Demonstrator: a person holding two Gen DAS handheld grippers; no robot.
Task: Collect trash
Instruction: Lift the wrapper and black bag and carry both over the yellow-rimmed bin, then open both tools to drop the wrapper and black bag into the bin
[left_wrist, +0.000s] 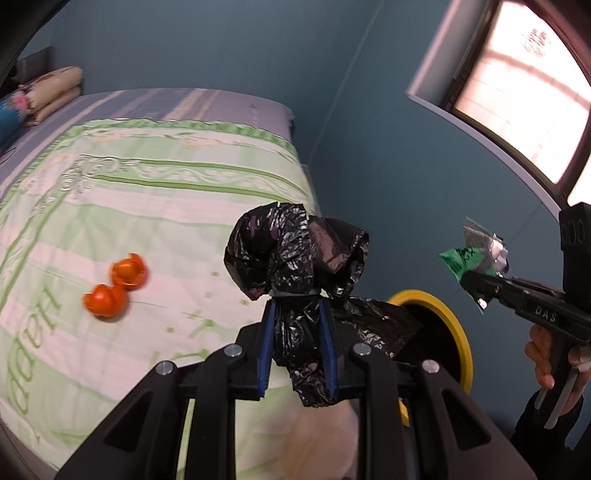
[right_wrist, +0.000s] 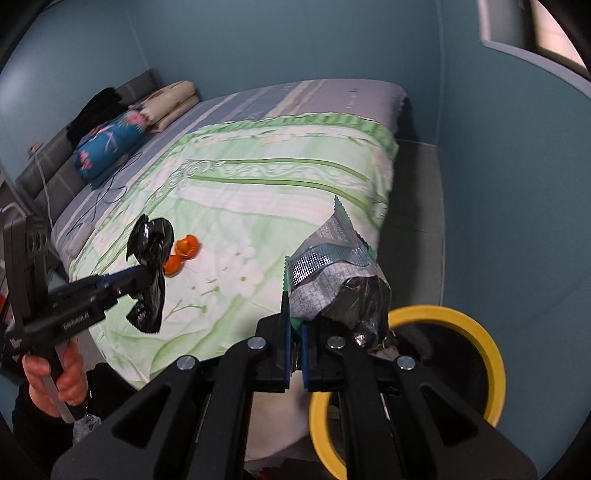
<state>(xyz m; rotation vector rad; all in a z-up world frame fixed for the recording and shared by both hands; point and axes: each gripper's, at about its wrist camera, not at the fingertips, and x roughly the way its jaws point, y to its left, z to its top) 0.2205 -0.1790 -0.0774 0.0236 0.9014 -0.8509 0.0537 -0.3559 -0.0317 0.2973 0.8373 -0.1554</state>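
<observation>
My left gripper (left_wrist: 295, 301) is shut on a crumpled black plastic bag (left_wrist: 295, 251) that bulges above its blue pads. It hangs over the bed's corner. In the right wrist view the same left gripper (right_wrist: 142, 275) and bag (right_wrist: 149, 258) appear at left, held by a hand. My right gripper (right_wrist: 295, 317) is shut on a silver and green snack wrapper (right_wrist: 332, 266); it shows at right in the left wrist view (left_wrist: 471, 280) with the wrapper (left_wrist: 476, 254). Two orange peel pieces (left_wrist: 118, 288) (right_wrist: 183, 253) lie on the quilt. A yellow-rimmed bin (left_wrist: 443, 301) (right_wrist: 443, 312) stands beside the bed below both grippers.
The bed (right_wrist: 277, 192) has a green and white quilt. Folded bedding and a blue floral pillow (right_wrist: 110, 144) lie at its head. Blue walls close the room, with a window (left_wrist: 524, 92) at upper right. A grey floor strip (right_wrist: 417, 206) runs between bed and wall.
</observation>
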